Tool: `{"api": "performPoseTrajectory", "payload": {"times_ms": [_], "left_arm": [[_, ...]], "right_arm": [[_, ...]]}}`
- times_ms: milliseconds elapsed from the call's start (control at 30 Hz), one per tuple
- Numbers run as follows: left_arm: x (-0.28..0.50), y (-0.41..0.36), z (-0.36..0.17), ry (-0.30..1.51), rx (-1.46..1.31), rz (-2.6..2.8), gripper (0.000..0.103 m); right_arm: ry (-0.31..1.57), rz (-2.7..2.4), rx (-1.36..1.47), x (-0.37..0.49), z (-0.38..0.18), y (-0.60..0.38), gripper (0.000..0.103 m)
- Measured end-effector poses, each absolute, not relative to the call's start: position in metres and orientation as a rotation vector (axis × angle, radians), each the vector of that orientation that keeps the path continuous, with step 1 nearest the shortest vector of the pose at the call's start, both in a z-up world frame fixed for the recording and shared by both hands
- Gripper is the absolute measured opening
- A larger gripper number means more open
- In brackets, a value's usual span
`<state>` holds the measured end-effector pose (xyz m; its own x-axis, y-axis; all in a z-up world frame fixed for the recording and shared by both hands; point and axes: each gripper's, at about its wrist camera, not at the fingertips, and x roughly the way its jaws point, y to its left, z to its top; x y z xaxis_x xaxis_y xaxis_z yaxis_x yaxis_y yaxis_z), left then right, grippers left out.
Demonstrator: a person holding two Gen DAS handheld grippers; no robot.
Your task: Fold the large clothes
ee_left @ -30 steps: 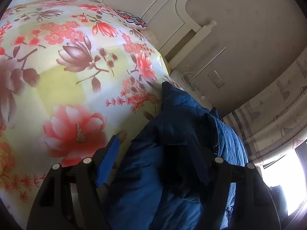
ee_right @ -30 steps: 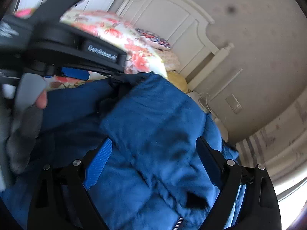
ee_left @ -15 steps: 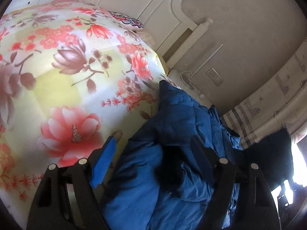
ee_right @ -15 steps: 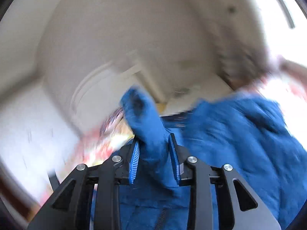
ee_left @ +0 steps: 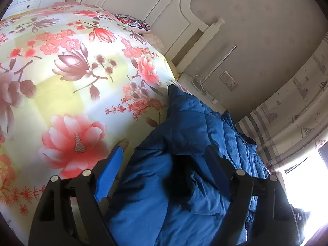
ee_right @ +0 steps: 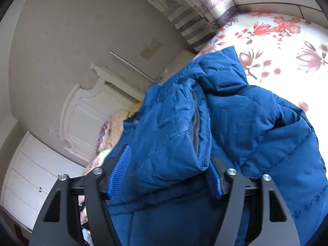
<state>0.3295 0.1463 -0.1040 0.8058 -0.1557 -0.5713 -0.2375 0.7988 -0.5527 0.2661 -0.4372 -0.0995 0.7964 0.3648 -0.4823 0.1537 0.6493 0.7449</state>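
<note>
A blue padded jacket lies crumpled on a bed with a floral cover. In the left wrist view my left gripper is open, its jaws wide apart over the jacket's near edge, holding nothing. In the right wrist view my right gripper has its jaws fairly wide apart with a thick fold of the jacket, zipper edge showing, bunched between the blue pads. Whether the pads press on it I cannot tell.
A white headboard and a patterned pillow are at the far end of the bed. A wall socket with a white cable is beside it. Striped curtains hang at the right. White drawers stand beyond the bed.
My right gripper swung round and its jaws opened from a tight pinch on the jacket sleeve; a thicker fold now sits between them. The left gripper stayed open, nearly still.
</note>
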Motion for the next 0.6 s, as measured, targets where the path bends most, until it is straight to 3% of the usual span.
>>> {"api": "performPoseTrajectory", "payload": {"times_ms": [33,67,167,300,400,500,533,600], "left_arm": [[0.33,0.146,-0.104,0.644,-0.656,0.046,0.081],[0.33,0.146,-0.105,0.645,-0.657,0.046,0.081],[0.33,0.146,-0.105,0.644,-0.658,0.045,0.081],[0.331,0.146,-0.105,0.645,-0.654,0.042,0.081],[0.331,0.146,-0.106,0.647,-0.653,0.041,0.081],[0.331,0.147,-0.106,0.648,-0.657,0.04,0.081],[0.331,0.147,-0.106,0.648,-0.657,0.041,0.081],[0.332,0.146,-0.107,0.653,-0.652,0.04,0.081]], "right_arm": [[0.661,0.131,0.871,0.269,-0.102,-0.436,0.04],[0.664,0.137,0.879,0.273,-0.106,-0.435,0.031],[0.578,0.153,0.815,0.264,-0.091,-0.43,0.023],[0.492,0.156,0.639,0.254,-0.058,-0.412,0.022],[0.696,0.041,0.638,0.272,-0.086,-0.415,0.023],[0.706,0.0,0.771,0.263,-0.097,-0.433,0.034],[0.679,-0.042,0.747,0.258,-0.09,-0.433,0.04],[0.551,-0.137,0.634,0.241,-0.059,-0.428,0.043]]}}
